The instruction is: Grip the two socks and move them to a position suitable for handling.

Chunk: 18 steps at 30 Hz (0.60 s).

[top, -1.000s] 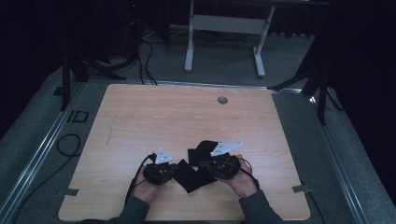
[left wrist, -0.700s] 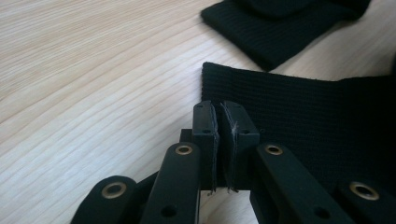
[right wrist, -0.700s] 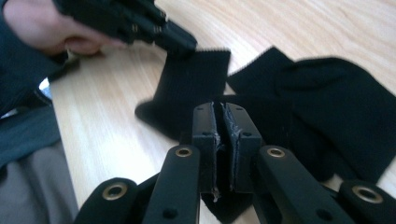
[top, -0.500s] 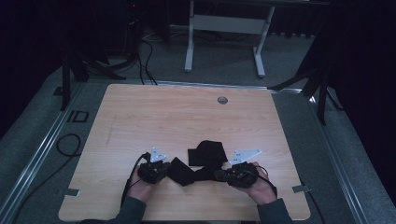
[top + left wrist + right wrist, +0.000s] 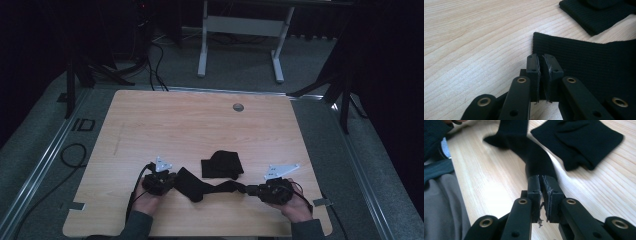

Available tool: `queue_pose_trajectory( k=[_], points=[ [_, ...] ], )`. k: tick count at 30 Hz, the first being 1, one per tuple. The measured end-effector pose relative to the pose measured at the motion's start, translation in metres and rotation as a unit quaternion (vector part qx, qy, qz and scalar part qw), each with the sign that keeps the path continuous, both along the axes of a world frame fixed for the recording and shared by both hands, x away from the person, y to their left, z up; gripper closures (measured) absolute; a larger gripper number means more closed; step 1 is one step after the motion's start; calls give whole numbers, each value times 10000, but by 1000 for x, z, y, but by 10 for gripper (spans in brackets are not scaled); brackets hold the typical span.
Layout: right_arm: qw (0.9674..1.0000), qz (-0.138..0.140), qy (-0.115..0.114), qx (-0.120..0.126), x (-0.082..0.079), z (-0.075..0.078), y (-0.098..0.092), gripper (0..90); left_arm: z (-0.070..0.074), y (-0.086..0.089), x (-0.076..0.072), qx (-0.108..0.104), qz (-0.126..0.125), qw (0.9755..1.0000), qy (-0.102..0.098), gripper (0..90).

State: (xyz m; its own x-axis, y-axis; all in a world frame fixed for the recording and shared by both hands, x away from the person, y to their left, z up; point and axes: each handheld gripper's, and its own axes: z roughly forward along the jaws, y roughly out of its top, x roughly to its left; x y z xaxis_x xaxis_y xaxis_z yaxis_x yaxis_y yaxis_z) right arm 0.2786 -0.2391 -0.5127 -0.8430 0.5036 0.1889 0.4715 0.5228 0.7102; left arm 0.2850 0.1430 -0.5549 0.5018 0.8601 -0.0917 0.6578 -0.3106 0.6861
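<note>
**Black sock stretched between two grippers**

Wooden tabletop (image 5: 165, 125) fills the middle of a dim room, with cables and a stand's legs on the grey floor beyond it. Near the front edge a long black sock (image 5: 202, 186) lies drawn out between the left gripper (image 5: 159, 183) and the right gripper (image 5: 260, 190). Each gripper has its jaws clenched on one end: the left on the wide ribbed cuff, the right on the narrow end, which looks twisted into a rope. Held apart like this, the pair seems meant to pull the fabric straight and flat on the wood. Just behind it, close but apparently not touching, rests a second folded black sock (image 5: 221, 164), probably set there out of the way.
</note>
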Motion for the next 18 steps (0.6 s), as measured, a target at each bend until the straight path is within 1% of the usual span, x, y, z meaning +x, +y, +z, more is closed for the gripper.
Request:
queue_pose_trajectory(
  k=[3,5,8,10,13,16,18],
  points=[
    [9998,-198,-48,-66,2,0,-8,834,0,-1,-1,-12,-23,10000,6,819],
    [9996,-291,-41,-29,3,0,-12,822,1,-2,-2,-39,-53,10000,18,809],
    [9992,-386,-71,11,5,1,-11,790,1,-2,-2,-92,-109,9999,27,791],
    [9989,-448,-93,42,8,1,-8,759,3,-3,-3,-172,-173,9997,-43,762],
    [9983,-552,-144,93,16,3,2,723,7,-3,-4,-251,-236,9992,-189,686],
    [9977,-623,-243,60,22,4,14,677,9,-1,-4,-335,-217,9988,-290,633],
    [9973,-661,-327,-24,27,6,24,652,10,1,-3,-359,-169,9987,-331,610]
  ],
)
